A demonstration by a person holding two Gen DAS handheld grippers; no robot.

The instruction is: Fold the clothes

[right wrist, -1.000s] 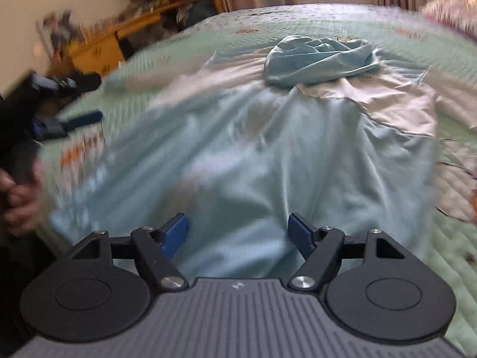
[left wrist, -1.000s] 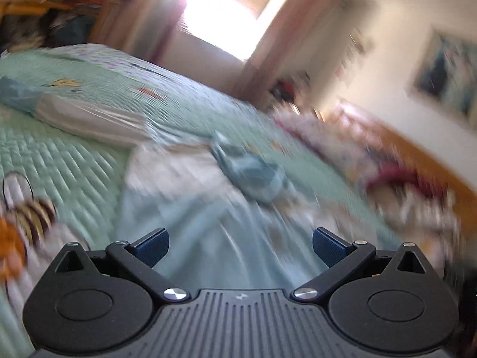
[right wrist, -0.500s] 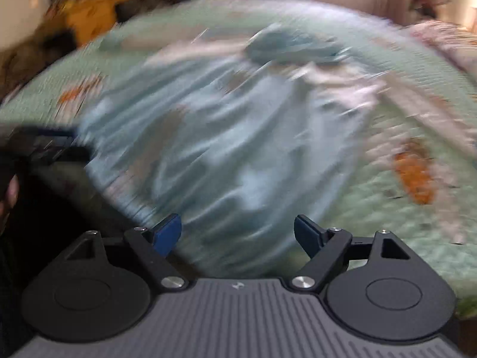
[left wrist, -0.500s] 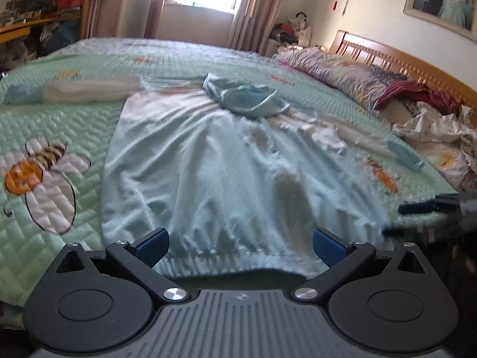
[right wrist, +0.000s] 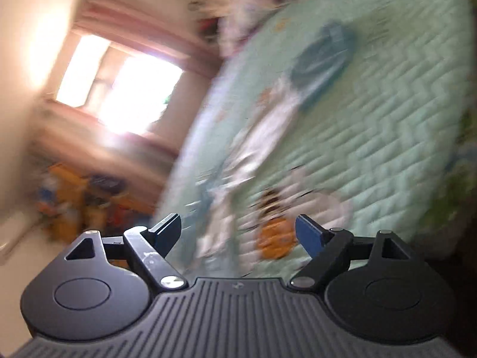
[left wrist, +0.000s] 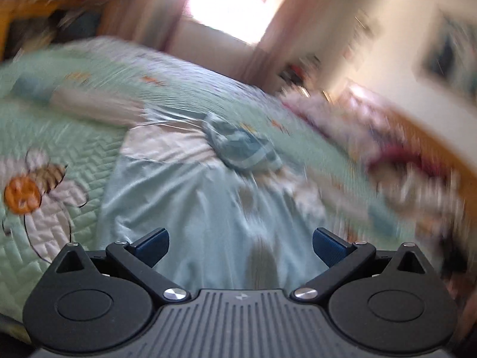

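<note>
A light blue garment (left wrist: 190, 208) lies spread flat on the green quilted bedspread (left wrist: 59, 137), with a bunched darker blue hood (left wrist: 241, 149) at its far end and a white sleeve (left wrist: 92, 104) stretched to the left. My left gripper (left wrist: 240, 246) hovers over the garment's near hem, open, with nothing between its fingers. In the right wrist view the picture is tilted and blurred: my right gripper (right wrist: 238, 234) is open and empty above the bed's edge, and a white and blue part of the garment (right wrist: 262, 131) runs away from it toward a blue cuff (right wrist: 322, 62).
A bee picture (left wrist: 32, 191) is stitched on the quilt at the left, and another bee (right wrist: 277, 232) shows near the right gripper. Pillows and bedding (left wrist: 396, 161) pile up by the wooden headboard. A bright window (left wrist: 229, 3) and cluttered shelves (right wrist: 77, 197) stand beyond the bed.
Both cameras swing fast and blur. The left view tilted and moved closer over the garment. The right view rolled sharply and turned toward the bed's edge and window. Both grippers stayed open.
</note>
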